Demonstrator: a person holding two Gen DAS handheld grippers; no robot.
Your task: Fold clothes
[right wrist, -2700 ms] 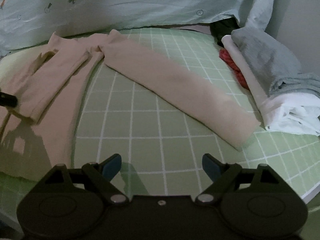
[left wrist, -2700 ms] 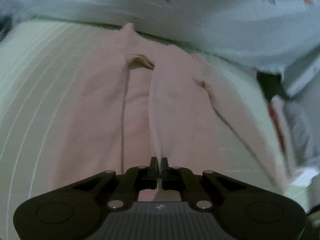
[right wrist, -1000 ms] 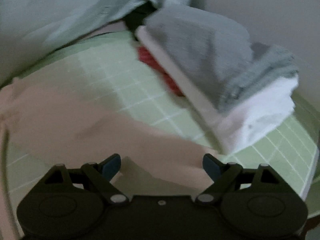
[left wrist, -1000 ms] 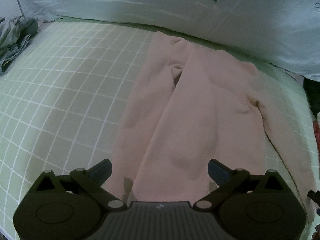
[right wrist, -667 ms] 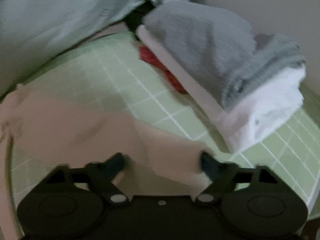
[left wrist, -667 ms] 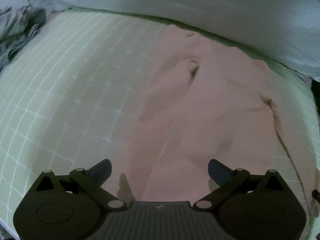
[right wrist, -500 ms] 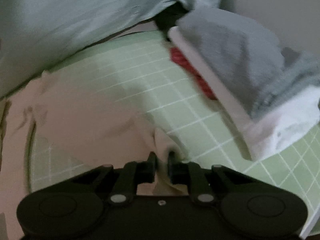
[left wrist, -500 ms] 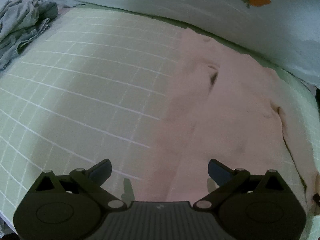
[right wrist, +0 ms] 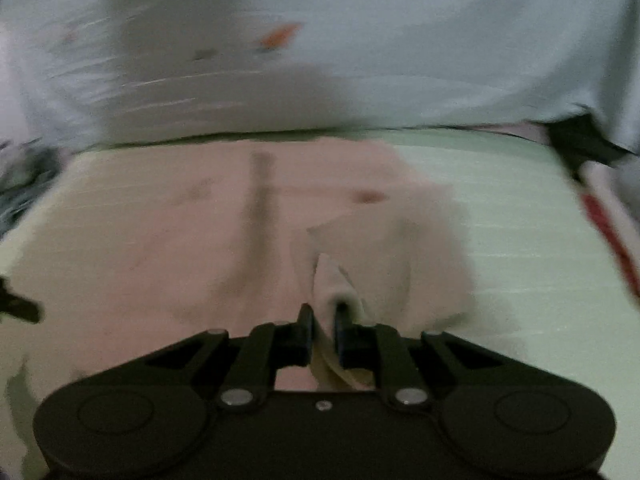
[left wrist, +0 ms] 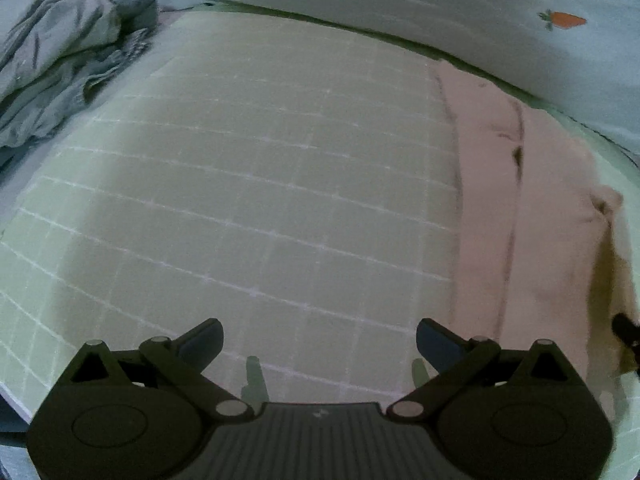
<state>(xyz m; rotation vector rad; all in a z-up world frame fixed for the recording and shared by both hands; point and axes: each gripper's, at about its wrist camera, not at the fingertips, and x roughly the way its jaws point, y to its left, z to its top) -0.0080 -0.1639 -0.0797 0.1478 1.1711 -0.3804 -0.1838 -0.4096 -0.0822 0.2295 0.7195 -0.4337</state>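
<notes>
The right gripper has its fingers pressed nearly together, pinching a bunched fold of the pink long-sleeved top; the pinched cloth, a sleeve end by its look, rises between the fingertips and drapes forward and to their right in a soft hump; the rest of the top lies flat ahead of and to the left of the fingers on the green checked bedsheet; this view is motion-blurred, so finer creases cannot be told.

The left gripper has its fingers spread wide and holding nothing; they hang over bare green checked bedsheet; the pink long-sleeved top lies off to the right of the right-hand finger, running lengthwise away from it with a long fold line down its middle; its near hem reaches just beside that fingertip.

Beyond the fingers in both views a pale blue quilt with carrot prints borders the sheet; a crumpled grey garment sits far to the left of the left fingers; a dark tip at the right edge of the left view appears to be the other gripper.
</notes>
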